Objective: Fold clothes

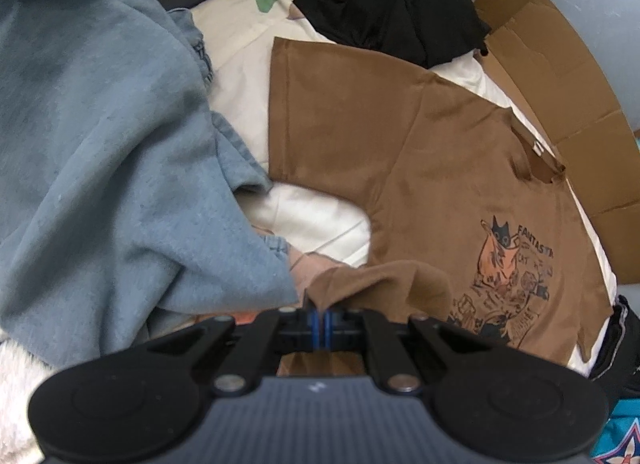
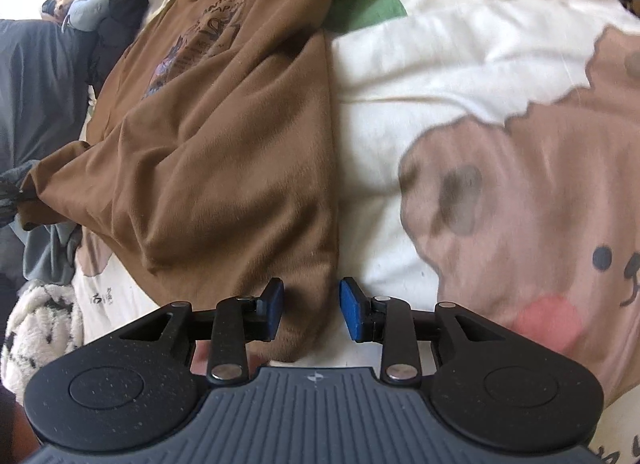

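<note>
In the left wrist view a blue garment [image 1: 100,144] fills the space left of the brown shirt [image 1: 420,152], bunched in heavy folds over the cream sheet [image 1: 248,64]. A white fleecy cloth [image 1: 16,392] shows at the lower edge, below the blue garment. The shirt lies mostly flat on the sheet, one sleeve spread toward the blue garment and a cat print [image 1: 516,272] on its chest. Above the shirt sits a crumpled black garment [image 1: 396,0]; right of the shirt lie flattened cardboard pieces [image 1: 560,76]. The left gripper [image 1: 322,318] has its blue pads pressed together on a raised fold of the shirt's lower edge, the cloth peaking up just above the pads. Something pale shows just left of that fold, perhaps a hand, but the blur leaves it unclear.

In the right wrist view a grey cloth [image 2: 36,76] lies left of the shirt [image 2: 224,136], which is rumpled here with its straight edge running down the sheet [image 2: 460,44]. The right gripper [image 2: 311,310] stands partly open, pads [image 2: 353,310] apart, with the shirt's edge lying between them and not squeezed. Right of the shirt, the sheet carries a green patch [image 2: 368,8] and a brown bear print [image 2: 540,204].
</note>
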A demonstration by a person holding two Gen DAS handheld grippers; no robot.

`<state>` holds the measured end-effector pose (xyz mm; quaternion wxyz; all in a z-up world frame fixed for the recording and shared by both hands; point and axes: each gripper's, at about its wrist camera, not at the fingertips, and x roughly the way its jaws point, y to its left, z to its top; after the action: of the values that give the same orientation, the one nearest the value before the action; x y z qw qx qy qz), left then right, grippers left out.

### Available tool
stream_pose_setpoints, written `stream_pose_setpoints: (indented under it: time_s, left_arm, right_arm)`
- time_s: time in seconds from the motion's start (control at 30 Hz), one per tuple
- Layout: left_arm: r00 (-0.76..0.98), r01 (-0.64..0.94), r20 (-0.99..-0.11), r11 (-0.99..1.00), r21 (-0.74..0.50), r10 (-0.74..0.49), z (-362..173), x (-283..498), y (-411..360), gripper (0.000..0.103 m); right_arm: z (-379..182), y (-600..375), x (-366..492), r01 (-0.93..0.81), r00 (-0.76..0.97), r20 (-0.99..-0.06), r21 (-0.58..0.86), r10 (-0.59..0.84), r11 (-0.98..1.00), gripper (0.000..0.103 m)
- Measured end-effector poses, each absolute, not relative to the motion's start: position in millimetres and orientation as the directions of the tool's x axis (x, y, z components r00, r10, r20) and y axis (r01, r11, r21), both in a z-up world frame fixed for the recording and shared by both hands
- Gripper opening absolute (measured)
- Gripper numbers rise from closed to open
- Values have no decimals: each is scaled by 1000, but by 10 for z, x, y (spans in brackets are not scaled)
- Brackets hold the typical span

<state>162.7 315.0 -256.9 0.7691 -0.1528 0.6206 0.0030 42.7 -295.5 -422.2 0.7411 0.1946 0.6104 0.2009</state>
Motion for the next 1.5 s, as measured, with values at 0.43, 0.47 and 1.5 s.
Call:
stream_pose_setpoints:
  time_s: [0.43,0.47,1.5]
  left_arm:
    - [166,-142,-960,958,-250,-226,-2481,1416,3063,3]
    - [157,-131,-960,958,-255,-234,-2475,1375,3043,3]
    - [-18,-50,-944,943,-328,-329,-2556,478,2831,3]
  right_arm:
    - [-3703,-3147,376,-96,218,-839,490,499,866,0]
    - [-3621,-3213,365,-96,228,-841,482,490,871,0]
    - [-2589,-3868,136,-80,333,-907,245,258,966,0]
